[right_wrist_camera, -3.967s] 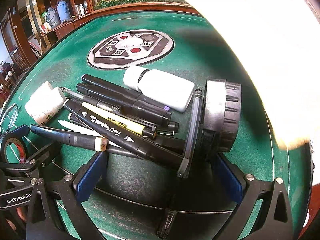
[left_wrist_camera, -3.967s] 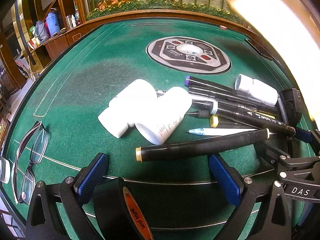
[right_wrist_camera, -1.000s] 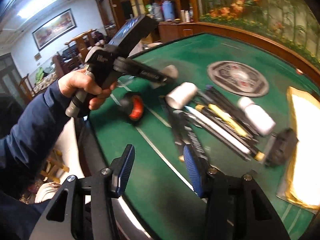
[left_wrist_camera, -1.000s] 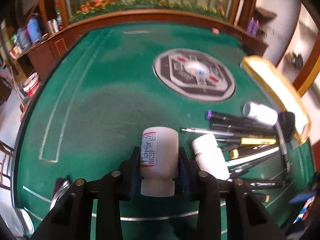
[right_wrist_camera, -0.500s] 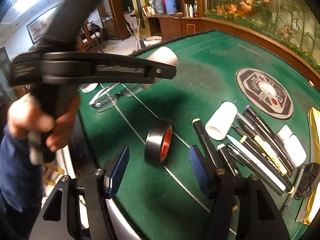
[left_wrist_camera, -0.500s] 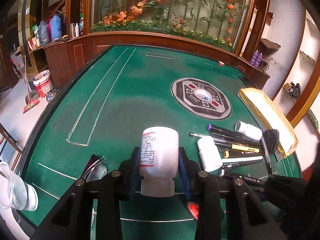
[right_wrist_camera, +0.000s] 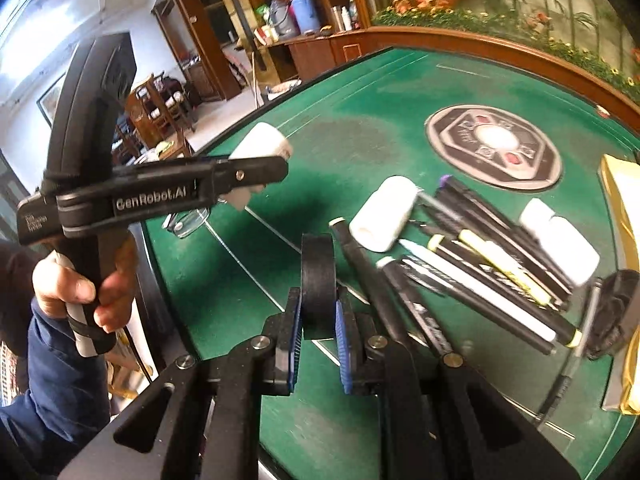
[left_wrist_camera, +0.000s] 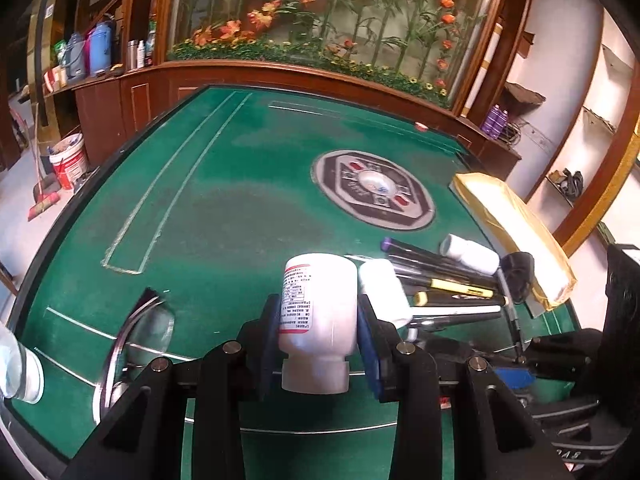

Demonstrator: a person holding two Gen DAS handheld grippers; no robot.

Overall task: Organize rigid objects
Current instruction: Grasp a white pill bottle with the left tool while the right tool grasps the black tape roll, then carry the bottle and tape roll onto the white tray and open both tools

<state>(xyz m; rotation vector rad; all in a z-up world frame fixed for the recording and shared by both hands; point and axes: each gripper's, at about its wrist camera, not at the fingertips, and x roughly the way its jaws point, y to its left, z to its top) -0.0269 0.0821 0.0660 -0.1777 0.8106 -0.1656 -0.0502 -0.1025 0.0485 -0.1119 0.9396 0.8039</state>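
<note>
The left tool [left_wrist_camera: 318, 330] is clamping a white pill bottle [left_wrist_camera: 318, 316] between its blue pads at the lower centre of its view, holding it lifted above the green tabletop [left_wrist_camera: 224, 208]. The right tool [right_wrist_camera: 317, 326], whose jaws have just been closing, is pinching an upright roll of black tape [right_wrist_camera: 317, 280] at the lower centre of its view. Markers [right_wrist_camera: 480, 280] and another white bottle [right_wrist_camera: 386, 218] are lying to the right.

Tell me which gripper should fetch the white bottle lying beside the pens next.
Neither is free: the left gripper grips a white bottle, the right gripper the tape roll. Right sits nearer the lying bottle, probably better once emptied.
</note>
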